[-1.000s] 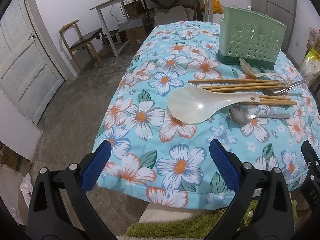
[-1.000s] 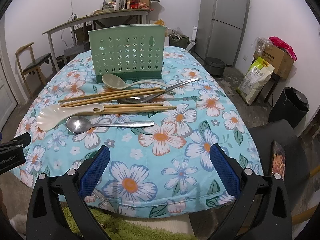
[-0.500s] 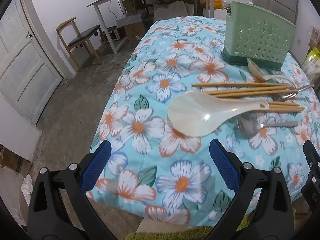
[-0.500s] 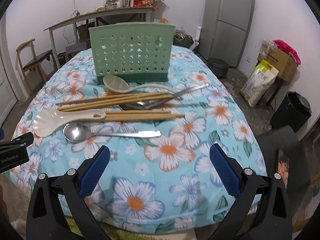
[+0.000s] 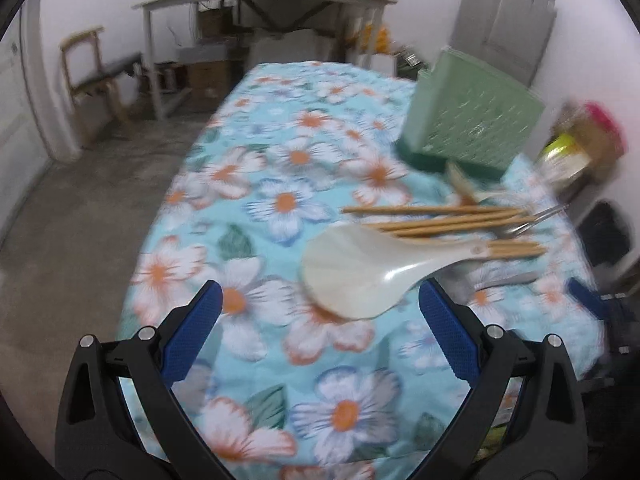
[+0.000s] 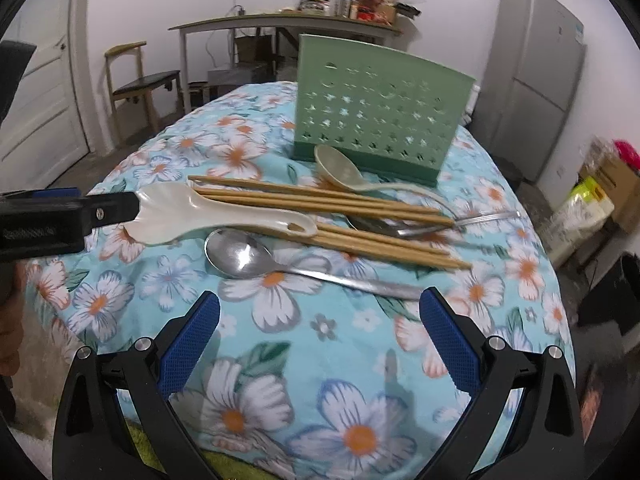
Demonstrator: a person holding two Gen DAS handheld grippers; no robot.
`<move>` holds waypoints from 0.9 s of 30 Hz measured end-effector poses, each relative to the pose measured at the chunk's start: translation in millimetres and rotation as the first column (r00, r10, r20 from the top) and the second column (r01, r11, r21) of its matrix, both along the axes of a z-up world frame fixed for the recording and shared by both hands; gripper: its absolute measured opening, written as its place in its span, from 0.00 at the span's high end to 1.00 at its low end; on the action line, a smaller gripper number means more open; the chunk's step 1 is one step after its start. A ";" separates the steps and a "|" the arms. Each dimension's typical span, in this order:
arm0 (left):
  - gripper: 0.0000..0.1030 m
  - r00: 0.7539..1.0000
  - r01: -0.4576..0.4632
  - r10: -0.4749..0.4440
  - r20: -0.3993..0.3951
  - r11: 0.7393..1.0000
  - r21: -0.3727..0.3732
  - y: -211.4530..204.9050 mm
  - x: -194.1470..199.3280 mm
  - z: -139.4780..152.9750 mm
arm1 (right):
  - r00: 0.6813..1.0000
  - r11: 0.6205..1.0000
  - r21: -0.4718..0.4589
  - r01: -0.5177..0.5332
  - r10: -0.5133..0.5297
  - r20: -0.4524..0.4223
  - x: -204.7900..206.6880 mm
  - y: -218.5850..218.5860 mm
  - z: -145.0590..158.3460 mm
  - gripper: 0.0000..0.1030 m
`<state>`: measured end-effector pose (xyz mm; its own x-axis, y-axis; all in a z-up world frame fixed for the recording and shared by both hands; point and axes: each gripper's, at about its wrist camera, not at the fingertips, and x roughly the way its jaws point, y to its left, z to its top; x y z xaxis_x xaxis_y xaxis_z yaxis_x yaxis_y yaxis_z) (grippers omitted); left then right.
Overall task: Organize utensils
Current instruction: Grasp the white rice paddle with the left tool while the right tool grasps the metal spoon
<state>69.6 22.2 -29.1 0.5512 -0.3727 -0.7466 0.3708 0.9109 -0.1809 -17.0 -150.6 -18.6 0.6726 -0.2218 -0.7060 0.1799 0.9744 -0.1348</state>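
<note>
The white rice paddle lies just ahead of the left gripper, between its wide-open pads, with its handle resting on the wooden chopsticks. Closing on the broad, slippery blade could make it slide or drag the chopsticks. The right gripper, also wide and empty, faces the metal spoon; the green utensil holder stands beyond.

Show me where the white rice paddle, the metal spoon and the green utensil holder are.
white rice paddle (image 6: pixel 168 210), right wrist view, on its broad blade.
metal spoon (image 6: pixel 238 256), right wrist view, on its bowl.
green utensil holder (image 6: pixel 376 108), right wrist view, on its perforated front wall.
</note>
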 end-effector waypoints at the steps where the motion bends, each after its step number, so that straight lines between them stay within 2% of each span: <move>1: 0.08 1.000 -0.005 0.005 -0.011 1.000 -0.026 1.3 3.8 -1.7 | 1.000 1.000 -0.009 -0.008 0.008 0.002 1.5 2.0 -0.3 0.05; 5: 0.08 0.999 -0.004 0.002 -0.046 0.999 -0.054 -2.4 16.6 -8.7 | 0.998 0.997 -0.039 -0.063 0.062 -0.017 10.5 12.9 -6.6 0.06; 10: 0.08 0.998 0.042 -0.045 -0.032 0.994 -0.104 -0.7 21.2 -9.5 | 0.994 0.993 -0.049 -0.108 0.106 -0.038 17.8 23.4 -13.7 0.18; 12: 0.20 0.997 0.042 -0.050 -0.055 0.991 -0.129 2.1 25.2 -12.7 | 0.993 0.992 -0.049 -0.114 0.111 -0.046 20.9 25.1 -16.0 0.22; 13: 0.32 0.996 0.042 -0.053 -0.075 0.989 -0.142 3.3 28.0 -14.9 | 0.992 0.992 -0.051 -0.116 0.113 -0.048 21.4 26.7 -16.5 0.24; 14: 0.37 0.992 0.040 -0.057 -0.109 0.986 -0.159 4.7 32.2 -19.0 | 0.992 0.991 -0.057 -0.121 0.118 -0.050 22.5 28.1 -17.4 0.26; 15: 0.39 0.989 0.033 -0.058 -0.136 0.984 -0.177 6.2 35.9 -22.6 | 0.991 0.990 -0.060 -0.127 0.124 -0.052 23.5 29.3 -18.0 0.28; 16: 0.46 0.986 0.027 -0.059 -0.158 0.980 -0.198 8.2 39.0 -25.7 | 0.990 0.989 -0.065 -0.135 0.132 -0.054 24.4 30.7 -18.6 0.31; 27: 0.81 0.961 -0.018 -0.074 -0.265 0.944 -0.330 24.0 54.0 -44.1 | 0.974 0.964 -0.152 -0.220 0.208 -0.090 38.8 51.6 -30.6 0.60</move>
